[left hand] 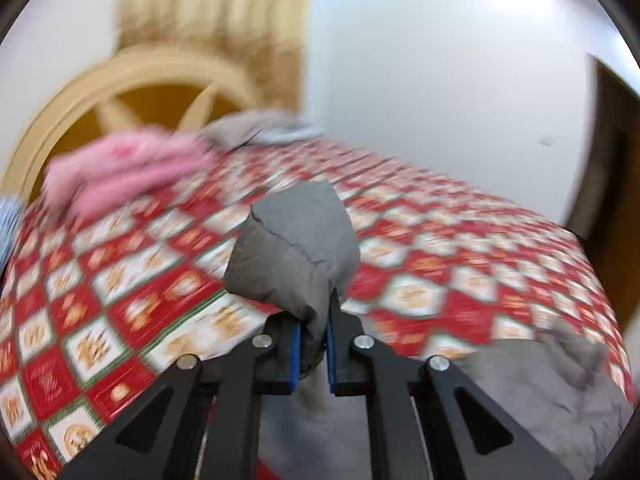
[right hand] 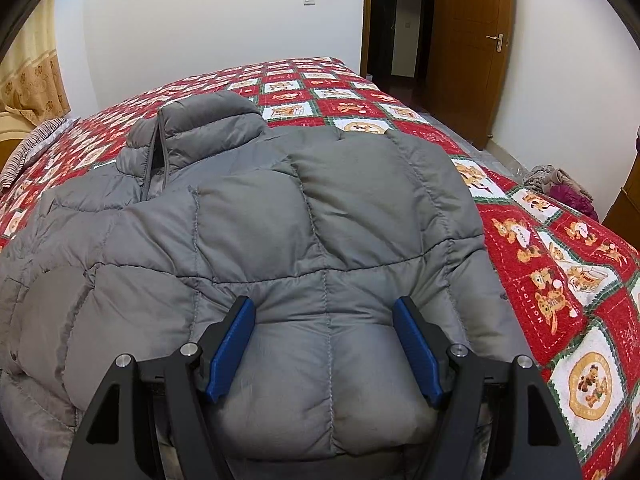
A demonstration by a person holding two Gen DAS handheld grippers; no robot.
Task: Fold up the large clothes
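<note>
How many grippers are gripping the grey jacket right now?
1. The left gripper is shut on a fold of the jacket, lifted above the bedspread. The right gripper is open, hovering over the jacket's hem. No other grippers show.

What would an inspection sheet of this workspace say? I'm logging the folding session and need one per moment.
Surface: bed with a red patterned quilt, largely covered by the jacket.
Job's things: grey puffer jacket spread on the quilt, collar at the far end; a bunched part of it is lifted.
Clutter: pink garment and grey cloth at the bed's far end; pile of clothes beside the bed.
Grippers: left gripper shut on jacket fabric; right gripper open over the jacket.
Cables: nothing seen.
Surroundings: white walls, wooden door standing open, curtain.
</note>
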